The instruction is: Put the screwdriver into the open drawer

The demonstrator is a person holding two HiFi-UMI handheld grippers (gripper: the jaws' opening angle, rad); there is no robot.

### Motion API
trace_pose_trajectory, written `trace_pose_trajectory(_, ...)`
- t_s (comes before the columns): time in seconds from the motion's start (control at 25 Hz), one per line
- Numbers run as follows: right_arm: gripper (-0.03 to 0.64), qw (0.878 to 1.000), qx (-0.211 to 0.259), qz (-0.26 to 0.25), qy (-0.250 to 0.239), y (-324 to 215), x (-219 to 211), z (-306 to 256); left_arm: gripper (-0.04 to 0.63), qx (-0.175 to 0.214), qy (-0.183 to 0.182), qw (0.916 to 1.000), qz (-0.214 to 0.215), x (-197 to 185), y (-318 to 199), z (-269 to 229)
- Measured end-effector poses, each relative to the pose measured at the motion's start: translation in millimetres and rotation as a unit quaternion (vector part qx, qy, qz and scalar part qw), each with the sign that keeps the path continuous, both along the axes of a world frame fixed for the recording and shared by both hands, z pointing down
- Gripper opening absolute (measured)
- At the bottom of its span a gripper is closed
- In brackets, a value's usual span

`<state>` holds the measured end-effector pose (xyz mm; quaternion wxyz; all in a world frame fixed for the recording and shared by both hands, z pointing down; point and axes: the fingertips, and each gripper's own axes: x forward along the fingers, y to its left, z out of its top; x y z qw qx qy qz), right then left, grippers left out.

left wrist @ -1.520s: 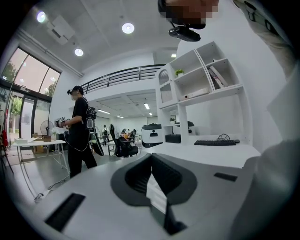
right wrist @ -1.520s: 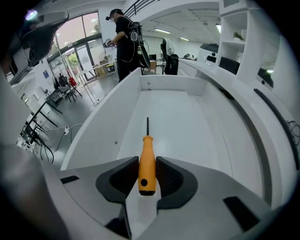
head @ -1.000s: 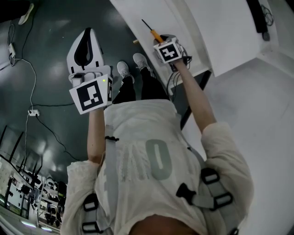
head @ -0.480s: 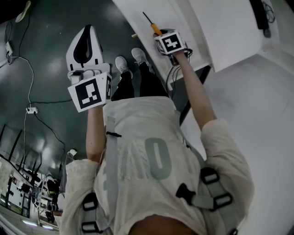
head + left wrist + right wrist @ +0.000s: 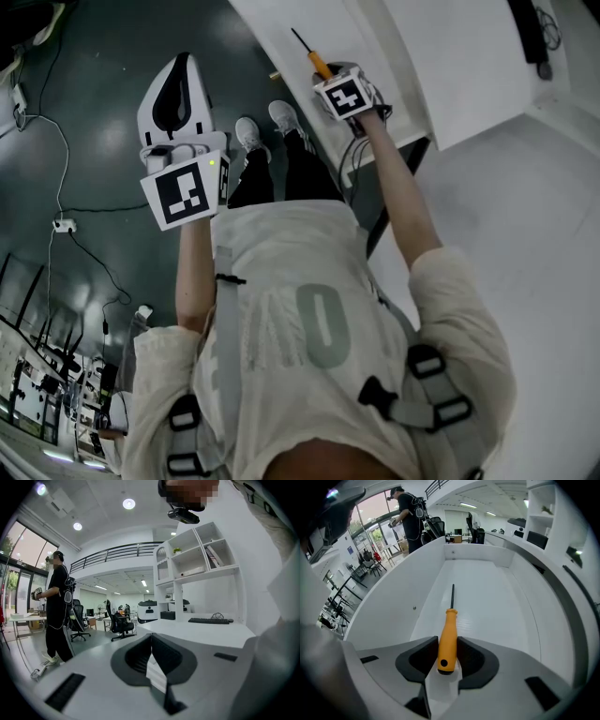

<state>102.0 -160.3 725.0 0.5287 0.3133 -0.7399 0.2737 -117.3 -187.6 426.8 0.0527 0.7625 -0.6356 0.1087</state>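
The screwdriver (image 5: 448, 631) sits in the right gripper (image 5: 446, 645), its orange handle lodged between the jaws with the butt end nearest the camera and the dark shaft running straight ahead, so its long axis lines up with the direction in which the jaws point. That line heads steeply down into the open drawer (image 5: 501, 597), roughly along the length of the white drawer floor, and the tip looks close to or touching that floor (the right gripper view does not settle which). The jaws stand at a middling width, their pads against either side of the handle, and they have just been opening a little with the handle between them. What the coming move seems to turn on is this: the tool is already inside the drawer's walls and aimed along it, so letting go should leave it lying lengthwise on the floor. The left gripper (image 5: 151, 644) is well apart from the drawer, held about level, its jaws together with nothing between them.
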Motion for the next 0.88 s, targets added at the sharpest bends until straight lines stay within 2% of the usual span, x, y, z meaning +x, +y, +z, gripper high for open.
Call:
trace_pose_trajectory(0.2, 0.122, 1.000, -0.009, -0.009, -0.002, 2.0, -2.1, 1.1, 0.006, -0.002, 0.001, 1.0000, -0.001, -1.2, 0.6, 2.1)
trace_pose_trajectory(0.32, 0.165, 1.000, -0.016, -0.020, -0.008, 6.4, -5.7, 1.7, 0.005, -0.001, 0.002, 1.0000, -0.002, -0.1, 0.1, 2.9)
trace_pose_trajectory(0.64, 0.191, 0.999, 0.024, -0.027, 0.015, 0.9, -5.5, -0.7, 0.006, 0.001, 0.001, 1.0000, -0.005, -3.5, -1.9, 0.5)
trace_pose_trajectory(0.88, 0.198, 1.000, 0.012, -0.014, 0.020, 0.4, -0.2, 0.5, 0.006, 0.004, 0.001, 1.0000, -0.007, -5.3, -2.3, -0.5)
